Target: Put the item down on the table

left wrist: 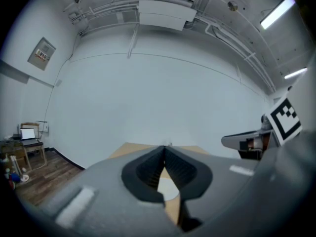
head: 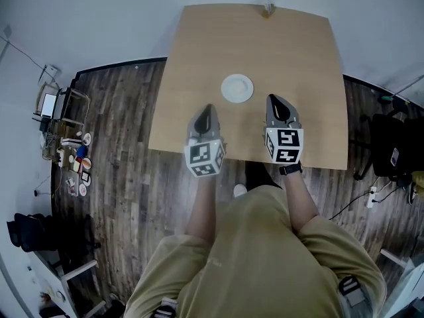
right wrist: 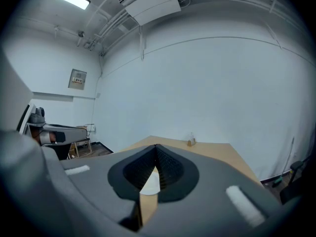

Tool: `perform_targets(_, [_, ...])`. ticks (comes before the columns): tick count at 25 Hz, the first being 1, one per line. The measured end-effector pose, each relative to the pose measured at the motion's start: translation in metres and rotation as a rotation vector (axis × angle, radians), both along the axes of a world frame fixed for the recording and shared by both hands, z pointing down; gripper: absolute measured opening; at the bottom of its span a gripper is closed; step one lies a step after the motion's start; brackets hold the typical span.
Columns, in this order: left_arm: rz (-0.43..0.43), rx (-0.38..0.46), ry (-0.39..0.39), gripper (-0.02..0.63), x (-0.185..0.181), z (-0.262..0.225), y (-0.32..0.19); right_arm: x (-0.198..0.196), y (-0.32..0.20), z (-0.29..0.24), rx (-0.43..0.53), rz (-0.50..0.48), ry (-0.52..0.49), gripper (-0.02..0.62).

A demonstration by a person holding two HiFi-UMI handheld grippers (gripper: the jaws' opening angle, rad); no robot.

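A white round plate (head: 237,88) lies flat on the light wooden table (head: 311,65), between and just beyond the two gripper tips. My left gripper (head: 206,108) hovers near the table's front edge, to the plate's near left, jaws shut with nothing in them. My right gripper (head: 274,99) is to the plate's near right, also shut and empty. In the left gripper view the jaws (left wrist: 164,148) meet at their tips and the plate (left wrist: 171,191) shows through the gap below them. The right gripper view shows the same: closed tips (right wrist: 156,146) and the plate (right wrist: 151,181) behind them.
A small object (head: 267,8) stands at the table's far edge, seen as well in the right gripper view (right wrist: 191,141). Dark wood floor surrounds the table. A cluttered shelf with a laptop (head: 50,105) is at the left, and a black chair (head: 391,148) at the right.
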State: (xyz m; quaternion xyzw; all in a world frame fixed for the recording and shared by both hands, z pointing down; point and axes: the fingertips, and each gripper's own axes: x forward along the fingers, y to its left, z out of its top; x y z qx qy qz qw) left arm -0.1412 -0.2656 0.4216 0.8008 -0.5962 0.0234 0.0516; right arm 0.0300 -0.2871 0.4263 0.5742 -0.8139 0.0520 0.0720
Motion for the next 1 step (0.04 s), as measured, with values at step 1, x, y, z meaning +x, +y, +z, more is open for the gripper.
perform_targets(1, [0.000,-0.007,0.002,0.002,0.0009,0.0038,-0.0059,0.0000,-0.0059,0.0038,-0.007,-0.002,0.002,0.006])
